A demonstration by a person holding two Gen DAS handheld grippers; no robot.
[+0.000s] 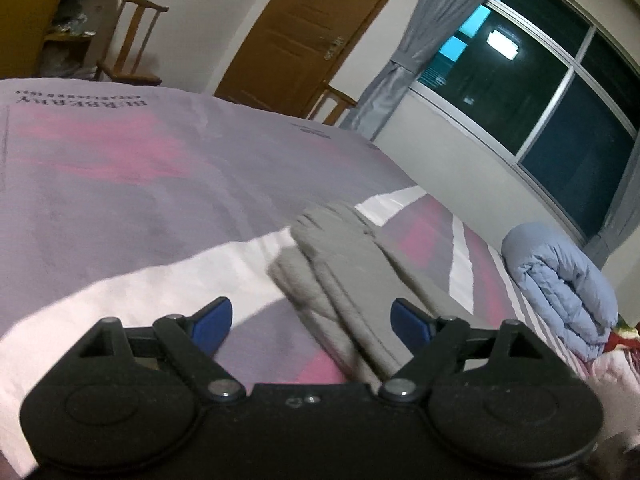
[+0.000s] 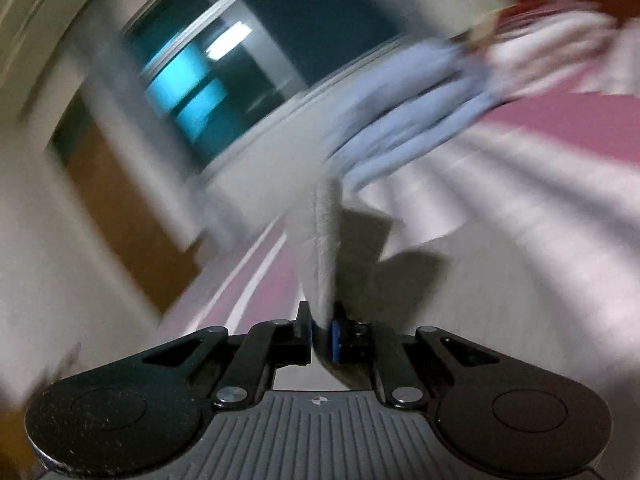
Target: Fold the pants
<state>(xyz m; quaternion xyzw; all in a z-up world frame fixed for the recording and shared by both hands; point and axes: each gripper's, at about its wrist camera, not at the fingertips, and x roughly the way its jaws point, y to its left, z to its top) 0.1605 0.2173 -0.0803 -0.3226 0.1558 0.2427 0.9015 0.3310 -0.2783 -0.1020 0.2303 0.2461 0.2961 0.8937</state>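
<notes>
Grey pants (image 1: 340, 264) lie folded in long layers on the bed's pink and lilac sheet (image 1: 120, 184). My left gripper (image 1: 312, 320) is open just above the sheet, its blue pads on either side of the near end of the pants, holding nothing. My right gripper (image 2: 322, 334) is shut on a grey edge of the pants (image 2: 324, 240), which stands up between its pads above the bed. The right wrist view is heavily blurred by motion.
A rolled light-blue quilt (image 1: 560, 280) lies at the bed's right side below a dark window (image 1: 540, 80); it also shows in the right wrist view (image 2: 408, 120). A wooden door (image 1: 304, 32) and wooden chairs (image 1: 132, 40) stand beyond the bed.
</notes>
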